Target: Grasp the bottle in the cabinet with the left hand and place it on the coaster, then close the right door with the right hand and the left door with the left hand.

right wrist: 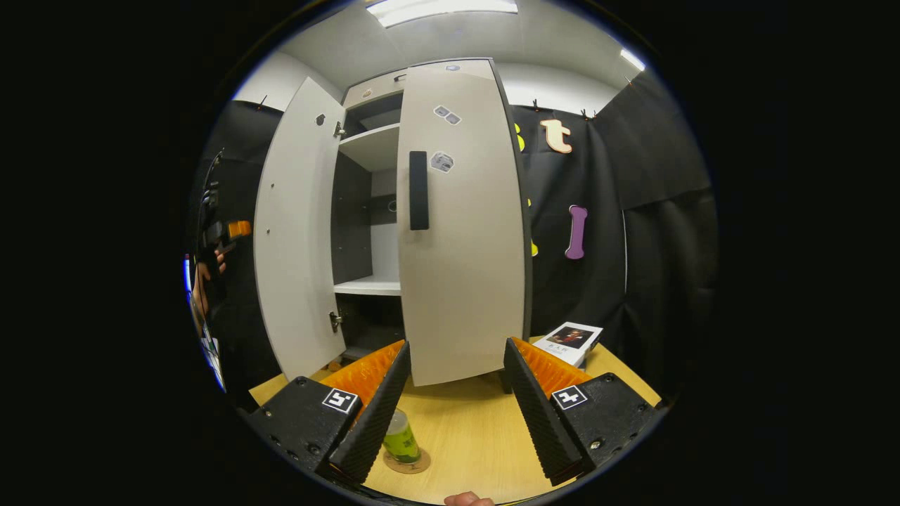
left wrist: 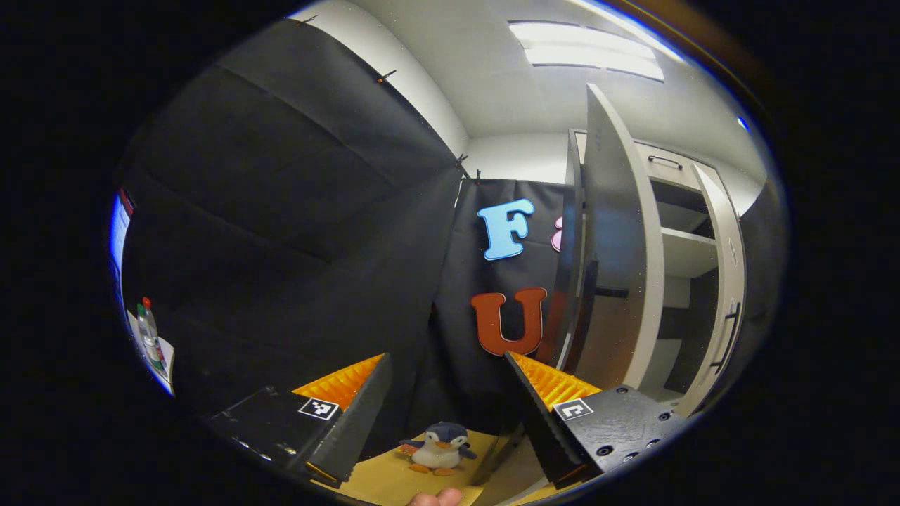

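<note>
Between my left claw's [left wrist: 446, 393] spread fingers, low in the left gripper view, a toy penguin [left wrist: 439, 445] sits on the bench [left wrist: 380, 478], nearest of all. That claw is wide and holds nothing. Beyond it, to my right, the cabinet's left door [left wrist: 619, 260] stands swung out, edge-on to me, with its dark handle [left wrist: 596, 288] on the face I see. Past it are bare shelves [left wrist: 689, 242] and the right door [left wrist: 724, 281]. My left claw points more at the booth wall than at that door, so I judge it must turn right before it can push.

Low in the right gripper view, the bottle [right wrist: 401, 436] stands upright on the coaster [right wrist: 406, 462], just beside the left finger of my right claw [right wrist: 455, 393]. The placing looks done. This claw too is wide and empty. Straight ahead, its gap frames the lower edge of the right door [right wrist: 460, 232], a tall panel partly open, its long vertical handle [right wrist: 418, 190] on the side facing me. That door lies dead ahead and near, so my right claw is the better placed hand, and I judge a forward push on that panel comes next. The left door [right wrist: 299, 232] hangs wide open at the far left, with my other claw [right wrist: 235, 230] seen beyond it. A book [right wrist: 568, 342] lies on the bench [right wrist: 478, 429] to the right.
</note>
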The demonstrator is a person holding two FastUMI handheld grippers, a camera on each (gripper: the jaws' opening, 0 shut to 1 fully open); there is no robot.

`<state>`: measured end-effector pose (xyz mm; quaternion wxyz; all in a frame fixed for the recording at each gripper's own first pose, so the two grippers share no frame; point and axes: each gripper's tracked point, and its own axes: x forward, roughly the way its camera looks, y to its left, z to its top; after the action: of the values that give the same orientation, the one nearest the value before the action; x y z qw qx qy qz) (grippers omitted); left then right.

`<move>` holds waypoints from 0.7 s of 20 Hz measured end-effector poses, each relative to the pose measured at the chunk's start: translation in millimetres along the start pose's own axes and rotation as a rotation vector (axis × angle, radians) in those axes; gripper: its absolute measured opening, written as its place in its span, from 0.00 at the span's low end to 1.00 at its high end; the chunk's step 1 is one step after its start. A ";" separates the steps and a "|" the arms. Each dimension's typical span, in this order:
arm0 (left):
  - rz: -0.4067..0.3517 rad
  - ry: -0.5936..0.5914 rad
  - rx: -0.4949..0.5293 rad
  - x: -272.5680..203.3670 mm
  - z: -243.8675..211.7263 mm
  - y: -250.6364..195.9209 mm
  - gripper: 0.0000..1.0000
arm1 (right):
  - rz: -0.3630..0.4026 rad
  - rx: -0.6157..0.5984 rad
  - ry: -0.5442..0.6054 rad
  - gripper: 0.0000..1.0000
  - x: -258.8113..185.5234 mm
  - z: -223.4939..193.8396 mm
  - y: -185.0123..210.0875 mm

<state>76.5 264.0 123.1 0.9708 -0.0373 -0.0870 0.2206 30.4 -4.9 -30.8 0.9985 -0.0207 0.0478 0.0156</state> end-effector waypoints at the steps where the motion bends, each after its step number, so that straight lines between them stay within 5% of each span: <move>1: -0.009 -0.002 0.006 2.7 -0.8 -4.8 0.95 | -0.011 0.003 -0.003 0.82 -1.1 1.1 -6.0; 7: 0.024 -0.049 0.061 2.8 6.0 -16.6 0.94 | -0.057 0.039 -0.018 0.82 -1.0 6.5 -38.2; 14: -0.096 -0.001 -0.027 -19.2 -7.6 -71.6 0.99 | -0.039 0.015 -0.036 0.82 6.2 18.6 -32.7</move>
<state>91.1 190.9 120.7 0.9796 -0.0458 -0.0921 0.1724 39.3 -36.6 -11.6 0.9995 -0.0138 0.0294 -0.0037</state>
